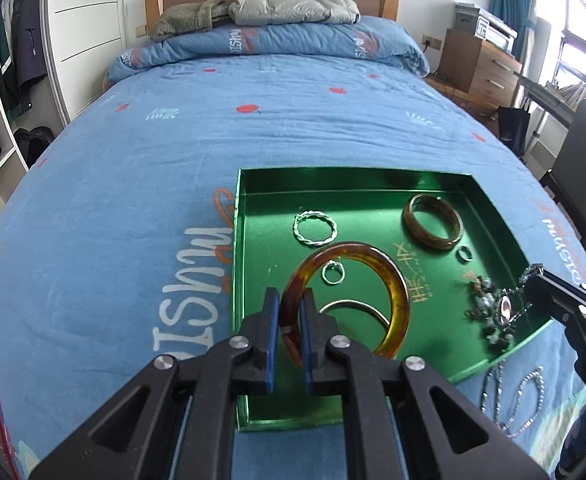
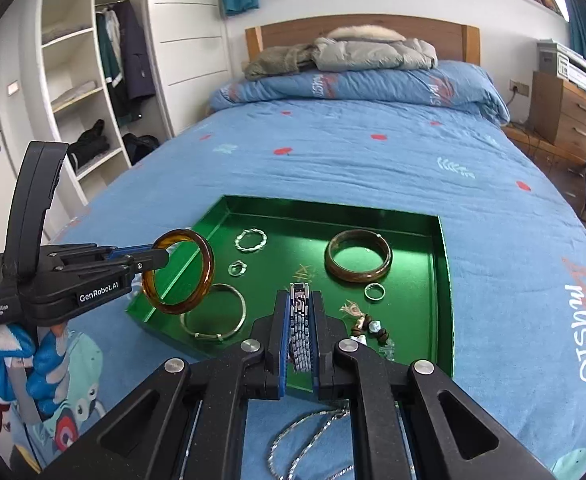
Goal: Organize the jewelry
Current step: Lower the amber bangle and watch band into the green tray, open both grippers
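A shallow green tray (image 2: pixel 445 264) lies on the blue bedspread (image 2: pixel 353 160) of a bed; everything below is placed relative to that tray.

Two grippers are in view. The left gripper (image 1: pixel 290 312) has its fingers pinching one amber bangle (image 1: pixel 393 284), held upright above the tray's near left corner, clear of the tray floor. The right gripper (image 2: pixel 297 320) has its fingers pinching one silver metal watch band (image 2: pixel 299 330), held above the tray's near edge, toward the middle.

Counted inside the tray:
- One brown bangle (image 2: pixel 357 261), flat in the far right part.
- One twisted silver ring-shaped piece (image 2: pixel 250 239), flat in the far left part.
- One thin silver bangle (image 2: pixel 215 314), flat near the front left edge, beneath the raised amber bangle.
- Two small silver rings: one (image 2: pixel 237 268) left of centre, one (image 2: pixel 374 291) just in front of the brown bangle.
- One loose cluster of beads (image 2: pixel 367 326) near the front right; the number of beads cannot be told.

Outside the tray, on the bedspread just in front of its near edge, lies a silver chain (image 2: pixel 305 436) in loops; whether it is one chain or more cannot be told.
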`<act>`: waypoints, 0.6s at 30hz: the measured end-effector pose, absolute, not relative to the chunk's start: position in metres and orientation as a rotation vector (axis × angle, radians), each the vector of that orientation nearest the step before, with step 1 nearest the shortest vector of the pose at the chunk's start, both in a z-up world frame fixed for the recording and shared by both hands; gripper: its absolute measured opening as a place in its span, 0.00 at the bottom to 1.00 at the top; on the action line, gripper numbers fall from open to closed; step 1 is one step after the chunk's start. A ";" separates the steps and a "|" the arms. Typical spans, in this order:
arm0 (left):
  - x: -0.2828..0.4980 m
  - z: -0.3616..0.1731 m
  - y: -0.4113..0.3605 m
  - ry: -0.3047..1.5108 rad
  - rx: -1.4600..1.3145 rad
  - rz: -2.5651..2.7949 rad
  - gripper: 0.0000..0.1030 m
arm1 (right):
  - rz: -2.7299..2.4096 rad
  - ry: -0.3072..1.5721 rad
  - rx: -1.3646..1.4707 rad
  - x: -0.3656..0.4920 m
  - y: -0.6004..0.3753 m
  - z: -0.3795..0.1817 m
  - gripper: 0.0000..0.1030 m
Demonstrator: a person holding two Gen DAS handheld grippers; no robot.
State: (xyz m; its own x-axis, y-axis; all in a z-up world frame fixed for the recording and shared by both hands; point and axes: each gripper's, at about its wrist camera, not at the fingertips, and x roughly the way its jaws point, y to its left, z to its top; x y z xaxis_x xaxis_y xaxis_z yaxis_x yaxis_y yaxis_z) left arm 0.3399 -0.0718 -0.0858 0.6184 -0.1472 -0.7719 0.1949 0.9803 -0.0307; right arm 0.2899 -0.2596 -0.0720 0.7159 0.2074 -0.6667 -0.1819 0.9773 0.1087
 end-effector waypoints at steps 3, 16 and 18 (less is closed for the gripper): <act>0.348 -0.096 -0.072 0.898 0.054 -0.181 0.09 | 0.197 0.771 0.044 0.298 -0.258 -0.083 0.08; 0.359 -0.108 -0.071 0.891 0.012 -0.205 0.09 | 0.104 0.842 0.034 0.319 -0.242 -0.099 0.08; 0.359 -0.108 -0.072 0.886 0.000 -0.212 0.09 | 0.086 0.851 0.018 0.322 -0.238 -0.101 0.08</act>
State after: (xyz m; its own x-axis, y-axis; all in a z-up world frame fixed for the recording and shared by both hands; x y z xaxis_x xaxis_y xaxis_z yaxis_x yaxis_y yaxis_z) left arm 0.3595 -0.0720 -0.1085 0.6132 -0.1841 -0.7682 0.1843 0.9790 -0.0875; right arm 0.3217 -0.2379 -0.1005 0.6558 0.0834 -0.7503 -0.0690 0.9963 0.0504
